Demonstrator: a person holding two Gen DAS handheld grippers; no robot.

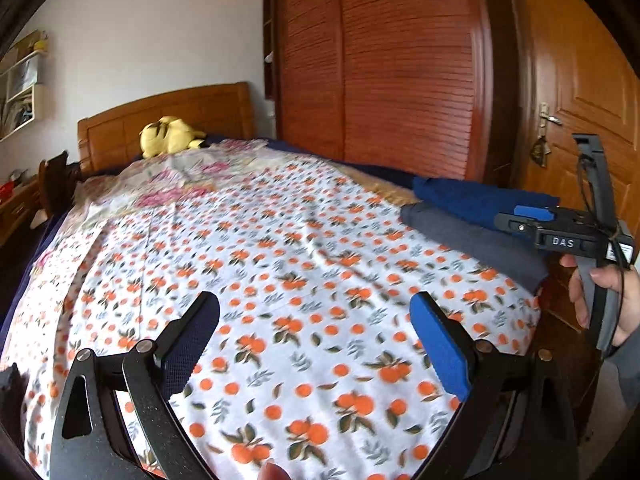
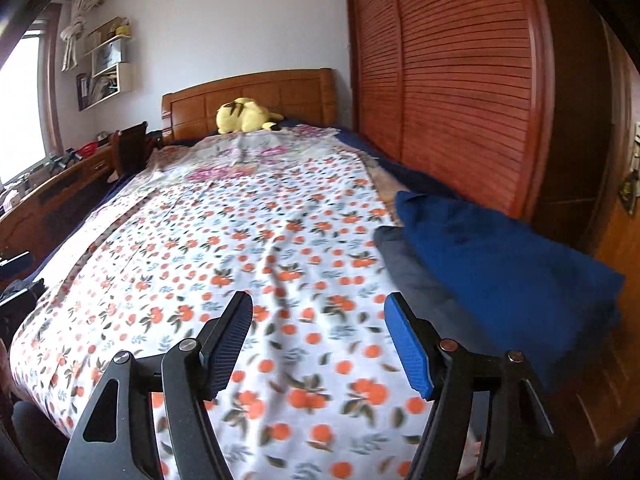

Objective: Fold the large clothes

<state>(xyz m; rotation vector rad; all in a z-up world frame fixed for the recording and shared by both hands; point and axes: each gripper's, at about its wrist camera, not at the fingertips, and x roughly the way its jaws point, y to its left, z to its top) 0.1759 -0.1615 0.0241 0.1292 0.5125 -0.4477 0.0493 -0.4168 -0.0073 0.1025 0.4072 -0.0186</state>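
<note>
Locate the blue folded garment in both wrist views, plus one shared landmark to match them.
Left wrist: blue folded garment at right of centre, on the bed's right edge, resting on a grey folded garment.
Right wrist: blue folded garment at right, much larger, on the grey folded garment.
Shared landmark: yellow plush toy by the headboard.

left tool (image 1: 314, 312): showing black arms, blue pads, silver screws
right tool (image 2: 318, 312): wearing "DAS" marking, black cable
hand (image 1: 612, 296): showing bare skin, grey sleeve

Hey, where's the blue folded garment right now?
In both views the blue folded garment lies at the bed's right edge, stacked on a grey folded garment, beside the slatted wardrobe.
</note>
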